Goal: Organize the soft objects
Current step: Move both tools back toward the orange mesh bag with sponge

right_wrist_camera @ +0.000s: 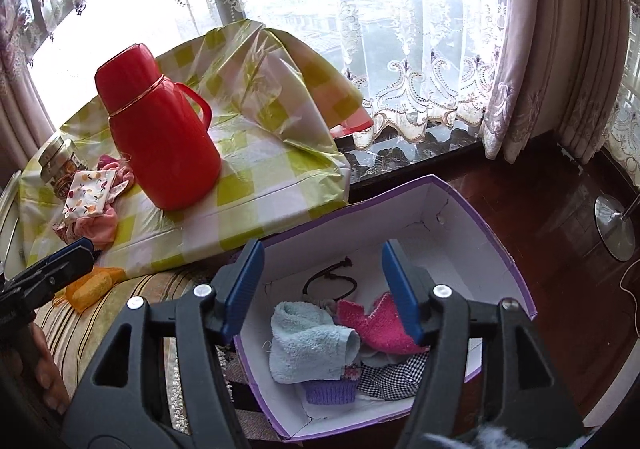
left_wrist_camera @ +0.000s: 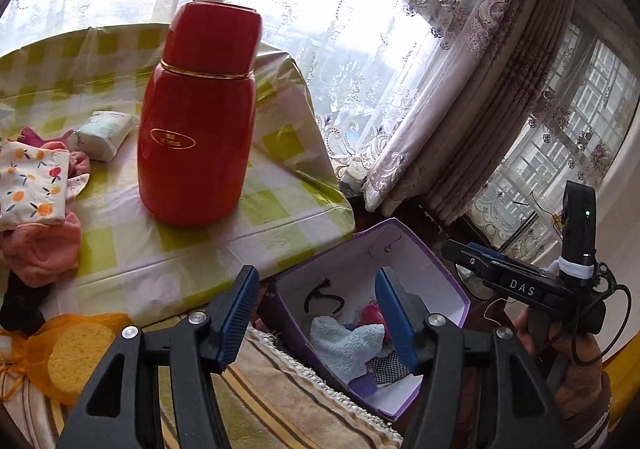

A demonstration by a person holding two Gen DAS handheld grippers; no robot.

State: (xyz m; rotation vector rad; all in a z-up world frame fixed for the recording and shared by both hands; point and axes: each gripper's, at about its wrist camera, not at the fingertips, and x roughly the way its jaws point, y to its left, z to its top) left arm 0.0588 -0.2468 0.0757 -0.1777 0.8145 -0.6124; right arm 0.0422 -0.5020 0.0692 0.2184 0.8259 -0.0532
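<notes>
Both my grippers, left (left_wrist_camera: 316,313) and right (right_wrist_camera: 322,291), hover over the box (right_wrist_camera: 472,209), fingers released, nothing held. Blue towel (right_wrist_camera: 304,341) lies inside; thermos (left_wrist_camera: 196,129) near the desk's right edge.

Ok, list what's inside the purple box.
Inside the purple box: a light blue towel, a pink knitted piece, a black-and-white checked cloth, a purple knit item and a black hair tie. Whatever lies beneath them is covered.
</notes>
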